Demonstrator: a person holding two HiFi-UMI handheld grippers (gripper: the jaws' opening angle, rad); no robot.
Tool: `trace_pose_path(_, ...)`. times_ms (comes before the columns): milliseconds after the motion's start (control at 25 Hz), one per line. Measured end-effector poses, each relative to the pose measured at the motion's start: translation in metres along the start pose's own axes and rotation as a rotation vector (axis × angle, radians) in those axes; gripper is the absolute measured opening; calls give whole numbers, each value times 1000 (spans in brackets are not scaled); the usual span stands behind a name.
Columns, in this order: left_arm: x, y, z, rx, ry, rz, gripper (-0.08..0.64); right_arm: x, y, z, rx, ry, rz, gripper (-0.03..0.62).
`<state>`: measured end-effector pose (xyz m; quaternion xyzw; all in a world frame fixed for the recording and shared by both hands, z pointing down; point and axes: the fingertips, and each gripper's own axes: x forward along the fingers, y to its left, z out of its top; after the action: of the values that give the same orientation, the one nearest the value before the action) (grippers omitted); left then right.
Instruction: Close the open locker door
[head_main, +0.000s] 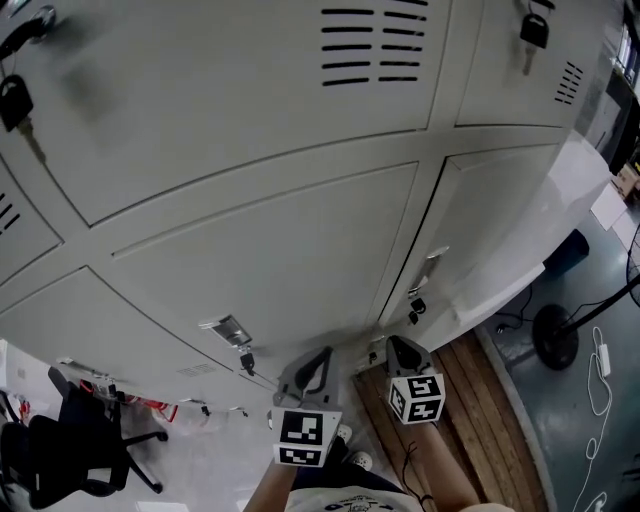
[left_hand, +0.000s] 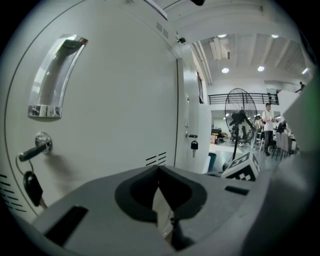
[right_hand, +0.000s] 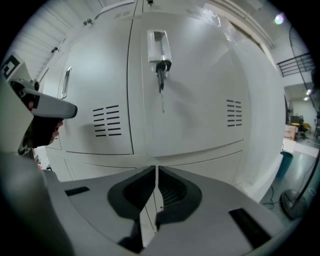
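Observation:
A wall of grey lockers fills the head view. The lower right door (head_main: 480, 220) has a handle (head_main: 432, 262) with keys (head_main: 415, 305) hanging below it and a dark seam down its left edge. It lies about flush with its neighbours. My right gripper (head_main: 400, 346) points at this door, shut and empty; in the right gripper view (right_hand: 156, 170) the handle (right_hand: 158, 45) and key (right_hand: 160, 77) are straight ahead. My left gripper (head_main: 322, 355) is shut and empty before the neighbouring door (left_hand: 110, 100), whose handle (left_hand: 55, 75) and key (left_hand: 31, 187) sit to the left.
A black office chair (head_main: 60, 450) stands at the lower left. A pedestal fan (head_main: 560, 335) and a loose cable (head_main: 600, 372) are on the grey floor at right, beside wooden boards (head_main: 480, 420). Far off, a person (left_hand: 268, 120) stands by another fan (left_hand: 240, 112).

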<state>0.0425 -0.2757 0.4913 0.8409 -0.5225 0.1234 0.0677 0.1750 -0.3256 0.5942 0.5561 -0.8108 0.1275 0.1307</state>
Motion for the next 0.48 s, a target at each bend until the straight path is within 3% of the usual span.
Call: trace_pose_path(480, -12, -2, 46, -11, -103, 33, 3, -84, -27, 97, -49, -222, -140, 32)
